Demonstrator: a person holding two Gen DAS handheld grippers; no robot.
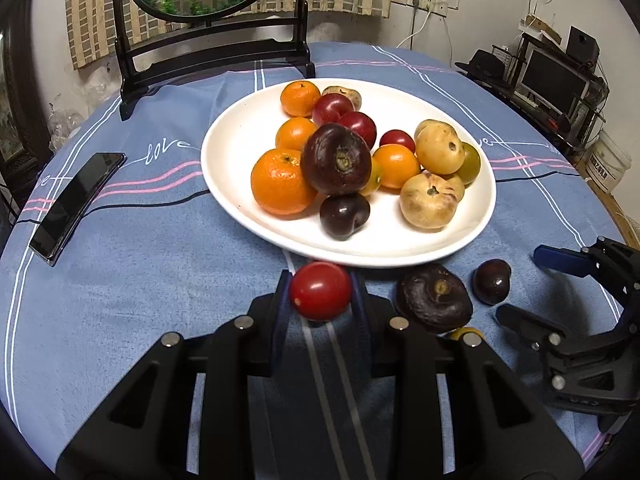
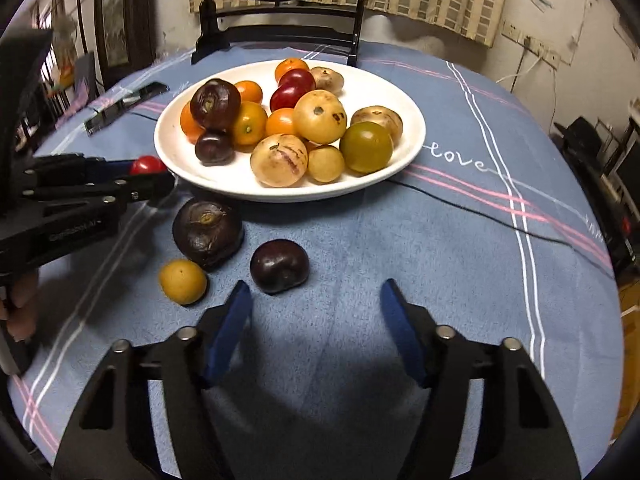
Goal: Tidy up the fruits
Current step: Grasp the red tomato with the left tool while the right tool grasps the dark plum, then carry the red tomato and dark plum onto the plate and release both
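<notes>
My left gripper [image 1: 320, 292] is shut on a small red fruit [image 1: 320, 290], held just in front of the near rim of a white plate [image 1: 248, 128]. The plate [image 2: 404, 120] carries several oranges, red, dark purple, yellow and green fruits. On the cloth beside the plate lie a wrinkled dark purple fruit [image 2: 207, 232], a dark plum [image 2: 279, 266] and a small yellow fruit [image 2: 183, 281]. My right gripper [image 2: 316, 298] stands open just behind the plum, nothing between its fingers. The left gripper [image 2: 158, 178] with the red fruit [image 2: 147, 165] shows at the left of the right wrist view.
A blue striped cloth [image 1: 160, 272] covers the round table. A black phone [image 1: 76, 204] lies at the left. A dark framed round screen stand [image 1: 212, 52] rises behind the plate. A person's hand [image 2: 22, 304] holds the left gripper's handle. Shelves with a monitor [image 1: 554, 76] stand at the right.
</notes>
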